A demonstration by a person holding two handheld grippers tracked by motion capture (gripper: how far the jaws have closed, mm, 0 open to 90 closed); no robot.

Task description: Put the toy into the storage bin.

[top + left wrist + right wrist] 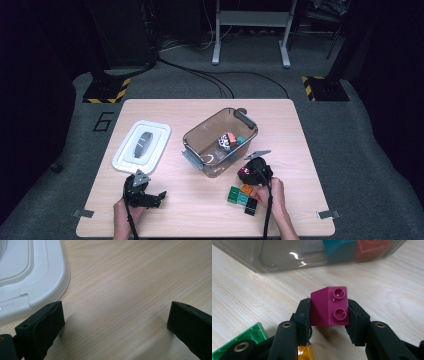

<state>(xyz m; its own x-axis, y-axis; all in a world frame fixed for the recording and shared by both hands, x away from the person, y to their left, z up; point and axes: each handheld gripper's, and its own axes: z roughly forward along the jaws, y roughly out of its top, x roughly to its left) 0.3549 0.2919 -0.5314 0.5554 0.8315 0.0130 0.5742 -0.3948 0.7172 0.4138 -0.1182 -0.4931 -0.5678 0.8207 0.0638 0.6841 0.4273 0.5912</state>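
Note:
My right gripper [329,312] is shut on a magenta sloped brick [329,307] with two studs, both pads pressed on its sides just above the table. In the high view that gripper [246,174] sits beside the clear brown bin [220,141], with the magenta brick [243,172] at its tip. The bin holds a teal brick [339,250], an orange-red brick [372,247] and a black-and-white piece [224,143]. My left gripper [116,322] is open over bare wood, nothing between its jaws; in the high view it [155,196] lies low at the front left.
A white bin lid [141,145] lies left of the bin, its corner [32,277] close to my left gripper. Green [234,194], orange [247,189] and black [251,206] bricks lie by my right hand. The wooden table [200,210] ends just behind both hands.

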